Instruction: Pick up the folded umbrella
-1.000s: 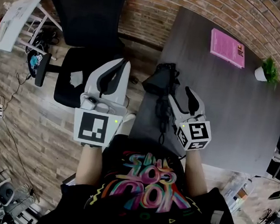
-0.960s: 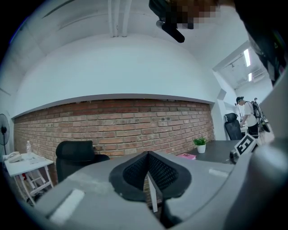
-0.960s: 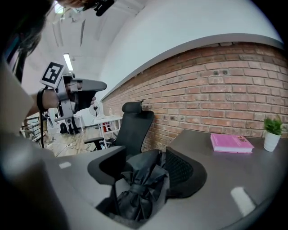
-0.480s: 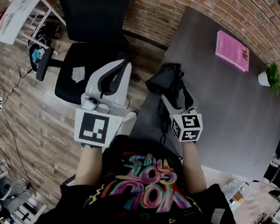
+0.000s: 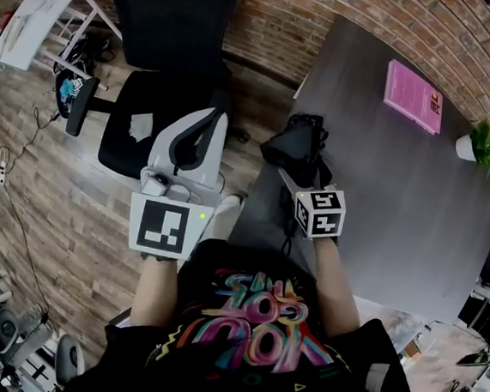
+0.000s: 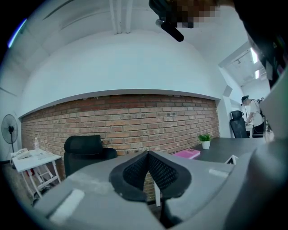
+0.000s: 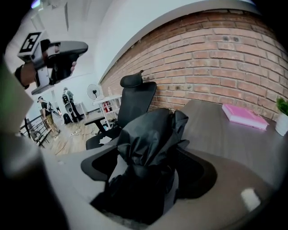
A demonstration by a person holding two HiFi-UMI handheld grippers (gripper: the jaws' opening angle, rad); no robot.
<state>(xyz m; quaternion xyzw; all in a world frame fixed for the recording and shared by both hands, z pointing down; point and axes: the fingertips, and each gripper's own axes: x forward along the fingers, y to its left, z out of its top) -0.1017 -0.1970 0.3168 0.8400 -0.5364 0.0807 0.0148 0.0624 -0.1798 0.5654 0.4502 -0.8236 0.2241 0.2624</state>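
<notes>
The folded black umbrella (image 5: 295,146) lies at the near left edge of the dark table (image 5: 401,189). In the right gripper view its crumpled black fabric (image 7: 150,134) fills the space between my jaws. My right gripper (image 5: 302,164) is down over it with the jaws opening wide; dark gaps show beside the fabric and the pads (image 7: 96,165) do not press on it. My left gripper (image 5: 210,115) hangs over the floor left of the table, its pads (image 6: 137,168) meeting at the tip with nothing between them. It also shows raised in the right gripper view (image 7: 81,46).
A pink book (image 5: 414,96) and a small potted plant (image 5: 481,140) sit at the table's far side. A black office chair (image 5: 166,71) stands left of the table, close to the umbrella. A white side table (image 5: 38,20) is at far left. Brick wall behind.
My right gripper has sunk and tipped down onto the umbrella, its marker cube moving closer to the black bundle. The left gripper has stayed where it was.
</notes>
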